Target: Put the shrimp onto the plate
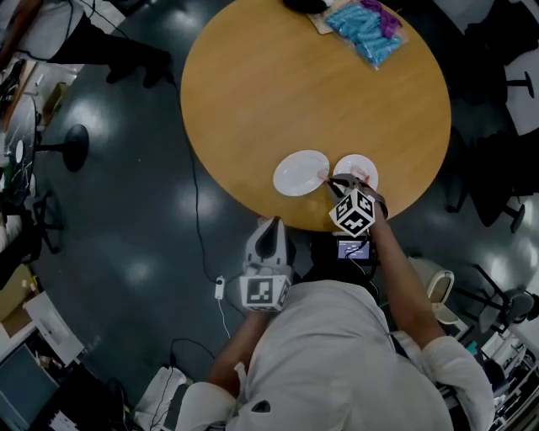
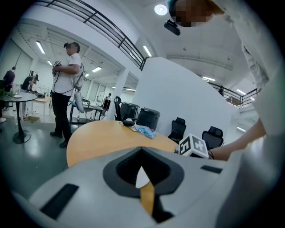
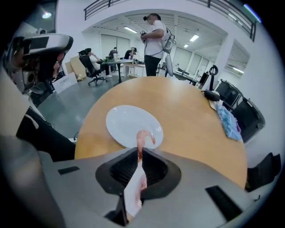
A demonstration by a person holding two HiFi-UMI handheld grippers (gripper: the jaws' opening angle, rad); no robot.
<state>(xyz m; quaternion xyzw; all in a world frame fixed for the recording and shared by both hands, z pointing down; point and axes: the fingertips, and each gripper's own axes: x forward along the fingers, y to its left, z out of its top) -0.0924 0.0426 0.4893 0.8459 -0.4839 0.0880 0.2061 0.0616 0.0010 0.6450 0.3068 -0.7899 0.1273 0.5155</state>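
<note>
A pink shrimp [image 3: 143, 139] is pinched in my right gripper [image 3: 139, 152], whose jaws are shut on its tail end. Its curled body hangs over the near rim of a white plate [image 3: 129, 122] on the round wooden table [image 3: 187, 120]. In the head view the right gripper [image 1: 332, 180] reaches between the left plate [image 1: 299, 173] and a second white plate [image 1: 357, 168], which it partly hides. My left gripper [image 1: 269, 227] hangs off the table's front edge, shut and holding nothing [image 2: 141, 153].
A bag of blue items [image 1: 365, 27] and a dark object [image 1: 305, 4] lie at the table's far side. A person [image 3: 153, 40] stands beyond the table. Office chairs [image 1: 497, 177] stand to the right, and a cable [image 1: 206, 252] runs along the floor.
</note>
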